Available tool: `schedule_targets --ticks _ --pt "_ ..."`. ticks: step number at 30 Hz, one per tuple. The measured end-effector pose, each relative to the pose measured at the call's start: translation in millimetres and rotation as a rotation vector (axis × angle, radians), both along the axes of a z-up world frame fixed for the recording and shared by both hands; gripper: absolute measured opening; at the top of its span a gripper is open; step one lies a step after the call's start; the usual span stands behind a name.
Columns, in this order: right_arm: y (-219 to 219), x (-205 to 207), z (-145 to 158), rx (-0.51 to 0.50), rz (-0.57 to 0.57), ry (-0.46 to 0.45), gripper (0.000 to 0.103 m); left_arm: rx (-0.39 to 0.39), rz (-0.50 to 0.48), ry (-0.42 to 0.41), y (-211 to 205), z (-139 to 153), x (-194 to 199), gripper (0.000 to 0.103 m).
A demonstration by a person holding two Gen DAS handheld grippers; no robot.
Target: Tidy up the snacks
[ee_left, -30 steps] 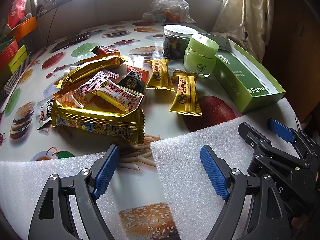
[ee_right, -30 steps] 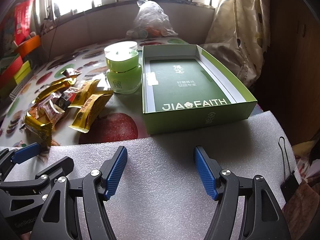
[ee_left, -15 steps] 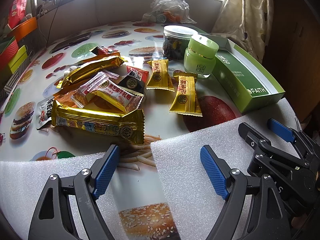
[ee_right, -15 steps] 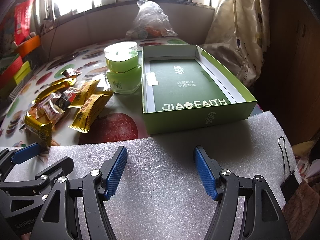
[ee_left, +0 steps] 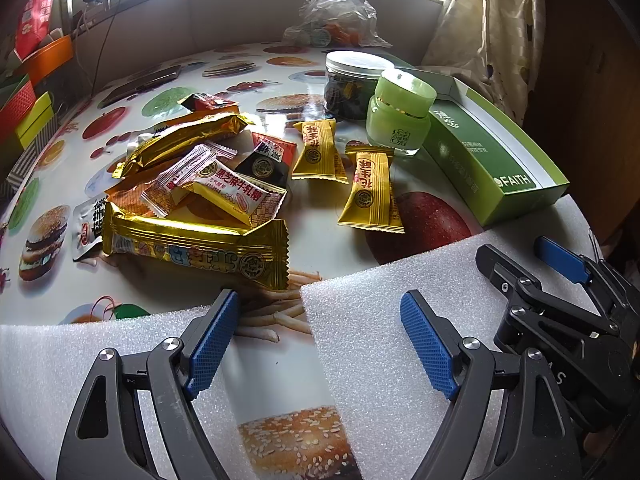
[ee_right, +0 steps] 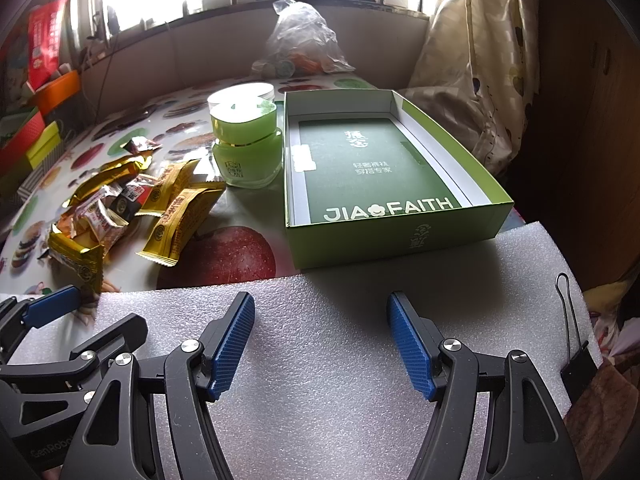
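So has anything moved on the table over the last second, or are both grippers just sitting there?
Nothing has visibly changed. The left gripper and right gripper are open and empty over the foam sheet, as before. The snack packets, the green jar and the open green box lie where they were.

My left wrist cam is looking fwd between my left gripper (ee_left: 320, 342), low over the foam sheet (ee_left: 380, 320), facing the snack pile (ee_left: 192, 192) close up, w/ the green box (ee_left: 492, 168) off to the right. My right wrist cam is sitting beside it, facing the same way through my right gripper (ee_right: 320, 344), centring the green box (ee_right: 396, 236) w/ the snack pile (ee_right: 120, 208) at left. Both views are sharing the green jar (ee_left: 400, 114) (ee_right: 246, 144), the box, the snacks and each other's gripper at the edge.
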State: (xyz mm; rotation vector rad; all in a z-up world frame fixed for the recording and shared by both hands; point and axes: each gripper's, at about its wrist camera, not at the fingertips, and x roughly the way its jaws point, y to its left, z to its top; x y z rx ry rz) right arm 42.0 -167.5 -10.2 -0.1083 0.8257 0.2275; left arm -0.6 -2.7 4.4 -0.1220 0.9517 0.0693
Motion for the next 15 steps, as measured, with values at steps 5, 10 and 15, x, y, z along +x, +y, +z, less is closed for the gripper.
schedule_targets --ticks 5,10,15 --pt "-1 1 1 -0.003 0.0 0.0 0.068 -0.007 -0.005 0.003 0 1 1 0.083" --pt "-7 3 3 0.011 0.004 0.004 0.068 -0.021 -0.01 0.012 5 2 0 0.083" --pt "4 -3 12 0.037 0.096 -0.039 0.068 -0.043 -0.023 -0.031 16 15 -8 0.083"
